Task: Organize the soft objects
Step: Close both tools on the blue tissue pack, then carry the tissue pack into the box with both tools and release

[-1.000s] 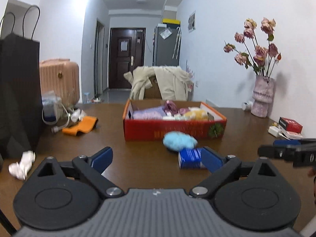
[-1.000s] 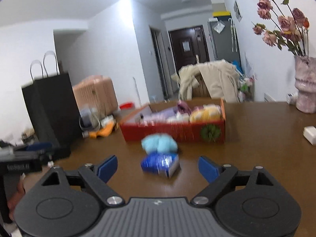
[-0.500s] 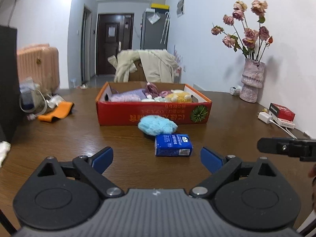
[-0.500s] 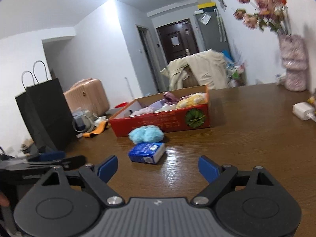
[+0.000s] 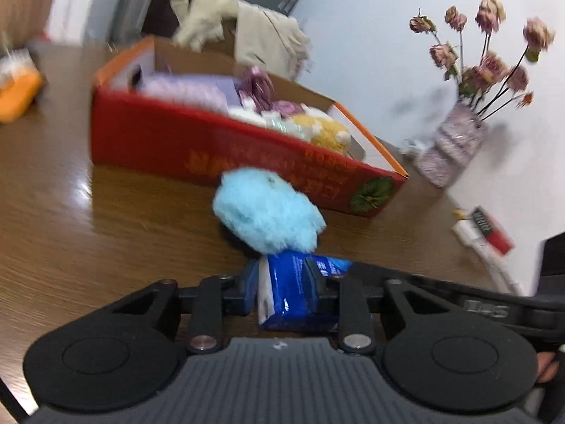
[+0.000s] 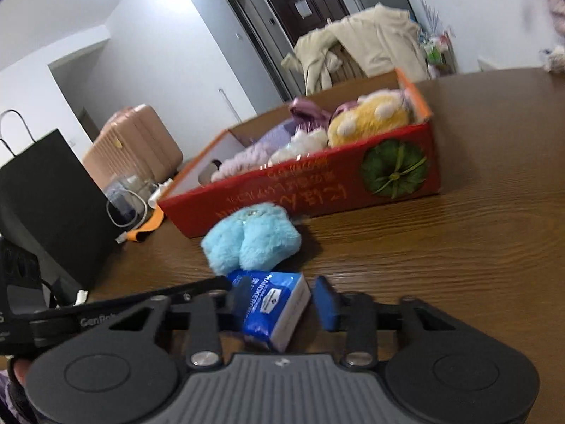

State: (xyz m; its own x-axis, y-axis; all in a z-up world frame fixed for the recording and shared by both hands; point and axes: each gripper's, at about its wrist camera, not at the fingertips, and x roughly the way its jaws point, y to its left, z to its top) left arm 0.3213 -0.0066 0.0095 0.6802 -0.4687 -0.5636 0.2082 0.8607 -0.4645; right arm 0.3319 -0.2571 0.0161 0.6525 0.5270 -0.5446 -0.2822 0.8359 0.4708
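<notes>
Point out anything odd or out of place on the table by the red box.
The blue tissue pack sits tipped on the table instead of flat, squeezed between both grippers' jaws, which have just been closing. The light blue plush lies outside the red box, touching the pack.

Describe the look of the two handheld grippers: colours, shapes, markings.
Both match. The left gripper and right gripper each have a ribbed grey body, two round black discs, black linkage arms with silver pivot pins, and blue finger pads. Partly legible raised lettering marks each gripper's side, seen from the other's camera.
</notes>
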